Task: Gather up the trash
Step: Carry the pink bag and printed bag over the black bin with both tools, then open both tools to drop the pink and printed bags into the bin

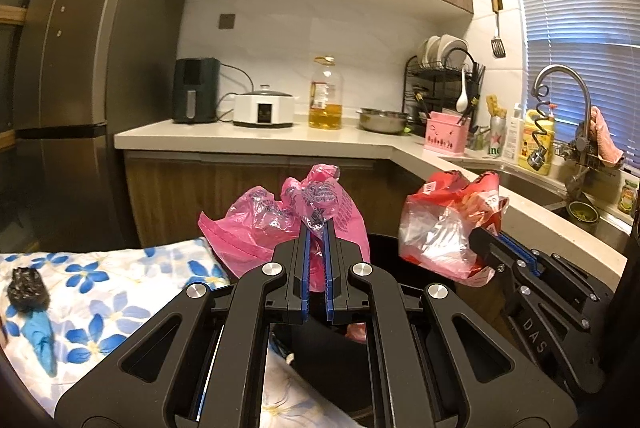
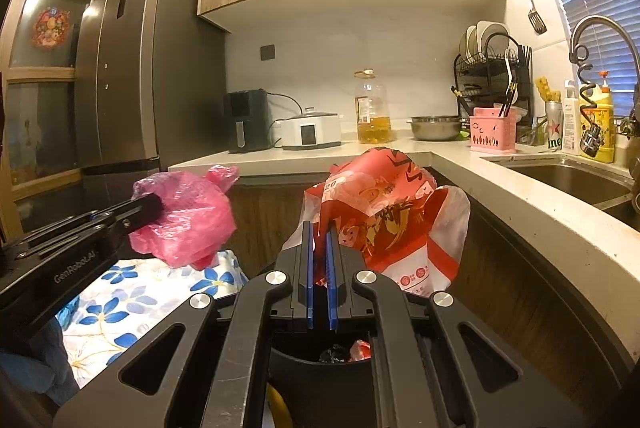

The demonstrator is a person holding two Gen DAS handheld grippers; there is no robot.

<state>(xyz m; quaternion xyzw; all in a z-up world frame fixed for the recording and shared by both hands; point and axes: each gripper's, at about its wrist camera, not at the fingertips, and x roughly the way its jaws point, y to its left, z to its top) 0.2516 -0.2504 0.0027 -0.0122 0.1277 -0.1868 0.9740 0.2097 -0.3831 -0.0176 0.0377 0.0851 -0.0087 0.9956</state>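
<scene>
Two grippers are in view, each with its jaws clenched on one plastic bag. The left gripper [image 1: 316, 228] pinches the pink bag [image 1: 260, 224] by its gathered top; the right gripper [image 2: 320, 232] pinches the red bag [image 2: 384, 211], printed red and white, the same way. Both bags hang in the air above one black bin [image 1: 384, 248], whose open mouth lies just below the grippers. Inside the bin, in the right wrist view, sit a few scraps of trash [image 2: 348, 350], black and red.

To the left of the bin lies one cloth [image 1: 120, 288] with blue flowers. On it rest two items: a black wad [image 1: 26, 288] and a blue glove [image 1: 42, 344], touching end to end.

Farther off runs the bench [image 1: 256, 137], carrying one dark fryer [image 1: 196, 89], one white cooker [image 1: 264, 109], one oil bottle [image 1: 326, 93], one steel bowl [image 1: 382, 119], one pink caddy [image 1: 446, 133] and one dish rack [image 1: 444, 75]. One sink [image 1: 528, 187] with one tap [image 1: 564, 83] is set in the bench at right. One fridge [image 1: 92, 67] stands at the left.
</scene>
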